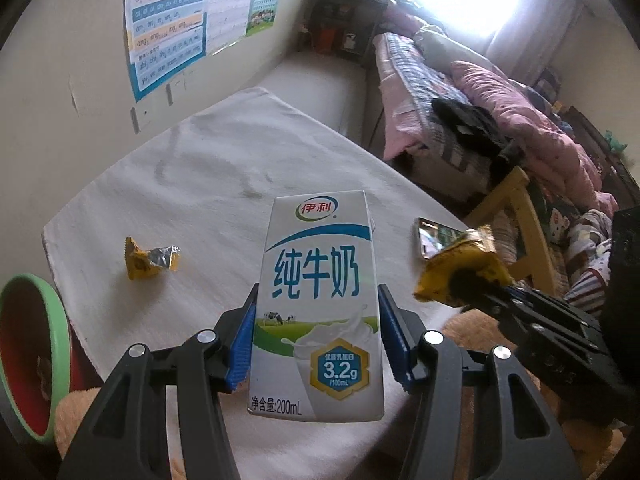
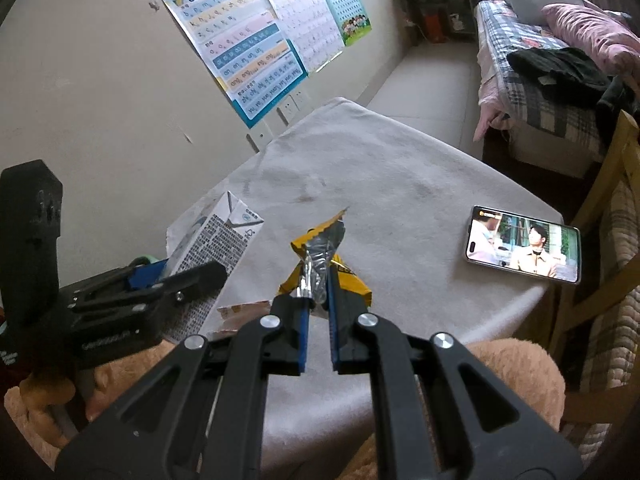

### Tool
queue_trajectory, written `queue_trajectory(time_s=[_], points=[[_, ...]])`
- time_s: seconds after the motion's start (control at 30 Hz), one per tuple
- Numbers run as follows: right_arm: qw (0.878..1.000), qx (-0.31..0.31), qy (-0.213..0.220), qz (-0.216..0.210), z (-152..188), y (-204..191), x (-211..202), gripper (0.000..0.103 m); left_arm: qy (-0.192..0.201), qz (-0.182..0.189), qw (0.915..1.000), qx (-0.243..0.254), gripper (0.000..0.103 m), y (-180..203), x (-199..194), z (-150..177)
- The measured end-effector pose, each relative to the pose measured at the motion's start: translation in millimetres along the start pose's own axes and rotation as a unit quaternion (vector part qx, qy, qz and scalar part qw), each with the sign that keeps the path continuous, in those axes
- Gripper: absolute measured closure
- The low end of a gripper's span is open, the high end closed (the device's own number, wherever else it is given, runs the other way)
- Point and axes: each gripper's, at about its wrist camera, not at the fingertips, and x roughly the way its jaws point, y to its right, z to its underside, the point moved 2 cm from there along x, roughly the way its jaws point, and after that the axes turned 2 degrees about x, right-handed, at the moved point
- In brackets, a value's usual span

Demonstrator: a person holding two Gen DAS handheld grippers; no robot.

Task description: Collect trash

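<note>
Left gripper [image 1: 316, 332]: tilted down over table [image 1: 192, 184], half-wide, clamping carton [image 1: 320, 304]. Right gripper [image 2: 318, 300]: tilted down, closed on wrapper [image 2: 324, 256]. Second wrapper [image 1: 150, 258] left of carton, near table edge; phone [image 2: 524, 246] right, at edge.

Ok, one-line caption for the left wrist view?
Left gripper holding a milk carton above the table, one yellow wrapper left there.

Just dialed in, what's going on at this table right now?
Trash pickup is under way. The left gripper is clamped on a white milk carton, and the right gripper is pinched shut on a yellow snack wrapper. One more yellow wrapper lies on the white tablecloth, beside a phone playing video. A green-rimmed bin sits at the left.
</note>
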Motion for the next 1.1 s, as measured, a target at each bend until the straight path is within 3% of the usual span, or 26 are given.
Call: queue_trajectory(time_s=[0.53,1.1], points=[[0.999,-0.034,0.02,-0.018,-5.5,-28.7,-19.7,0.094,0.05,-0.048,0.9975,-0.011,0.051,-20.2,-46.8,11.3],[0.999,-0.036,0.003,-0.015,-1.4,-31.6,-7.2,0.094,0.036,-0.046,0.998,-0.024,0.051,-31.2,-30.4,16.0]])
